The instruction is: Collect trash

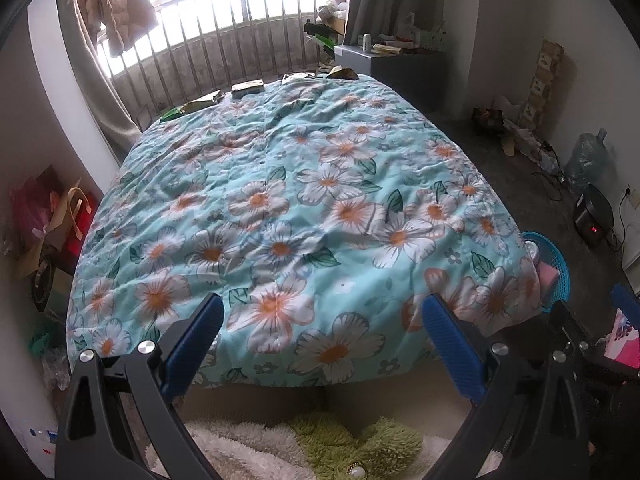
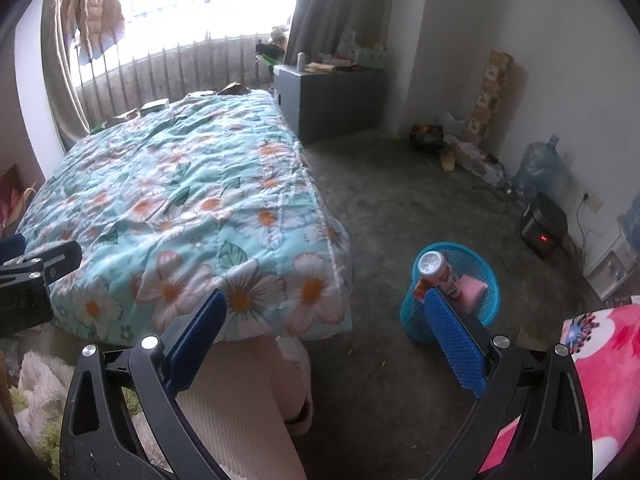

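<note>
A bed with a floral quilt (image 1: 304,208) fills the left wrist view. Several snack wrappers (image 1: 200,102) lie along its far edge by the railing; one is a flat packet (image 1: 247,89). In the right wrist view the same wrappers (image 2: 154,106) show at the quilt's (image 2: 180,200) far edge. A blue mesh bin (image 2: 486,292) stands on the floor right of the bed, holding a can (image 2: 438,270) and a pink item (image 2: 472,286). My left gripper (image 1: 322,306) hangs open over the bed's near end. My right gripper (image 2: 326,304) is open above the floor, beside the bin.
A grey cabinet (image 2: 320,100) with clutter stands at the bed's far right corner. A black heater (image 2: 544,224), a water jug (image 2: 538,166) and floor litter (image 2: 460,148) line the right wall. Bags (image 1: 52,216) crowd the bed's left side. A fluffy rug (image 1: 320,448) lies below.
</note>
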`<state>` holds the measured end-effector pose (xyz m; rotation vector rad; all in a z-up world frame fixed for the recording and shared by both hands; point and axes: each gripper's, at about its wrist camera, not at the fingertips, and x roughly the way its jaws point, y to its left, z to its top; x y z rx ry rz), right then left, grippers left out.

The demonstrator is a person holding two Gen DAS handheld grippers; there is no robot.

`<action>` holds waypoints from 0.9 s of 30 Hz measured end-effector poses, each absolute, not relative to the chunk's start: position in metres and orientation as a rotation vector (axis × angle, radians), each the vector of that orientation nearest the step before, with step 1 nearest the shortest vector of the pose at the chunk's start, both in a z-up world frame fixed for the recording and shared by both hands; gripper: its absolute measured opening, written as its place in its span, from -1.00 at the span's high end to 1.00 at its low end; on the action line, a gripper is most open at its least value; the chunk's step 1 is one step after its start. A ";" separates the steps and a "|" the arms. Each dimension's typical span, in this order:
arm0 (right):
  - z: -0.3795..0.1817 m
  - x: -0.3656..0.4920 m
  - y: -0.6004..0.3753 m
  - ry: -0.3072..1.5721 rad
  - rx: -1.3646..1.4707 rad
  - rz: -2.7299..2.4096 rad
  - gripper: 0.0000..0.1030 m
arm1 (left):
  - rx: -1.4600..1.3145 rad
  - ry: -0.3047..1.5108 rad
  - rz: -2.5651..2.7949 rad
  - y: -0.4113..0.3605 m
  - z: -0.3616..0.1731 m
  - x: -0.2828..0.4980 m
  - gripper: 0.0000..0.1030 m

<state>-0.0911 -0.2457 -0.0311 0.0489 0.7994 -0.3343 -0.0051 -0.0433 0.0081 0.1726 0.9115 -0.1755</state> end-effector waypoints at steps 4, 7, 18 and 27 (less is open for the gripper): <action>-0.029 -0.091 -0.247 0.795 0.050 -0.338 -0.85 | 0.166 0.905 -0.174 -0.043 0.010 -0.005 -0.89; -0.027 -0.092 -0.247 0.792 0.044 -0.339 -0.85 | 0.167 0.905 -0.176 -0.042 0.010 -0.005 -0.89; -0.024 -0.092 -0.247 0.784 0.035 -0.345 -0.85 | 0.165 0.905 -0.174 -0.042 0.011 -0.005 -0.89; -0.023 -0.091 -0.248 0.779 0.032 -0.345 -0.85 | 0.163 0.905 -0.175 -0.042 0.013 -0.003 -0.89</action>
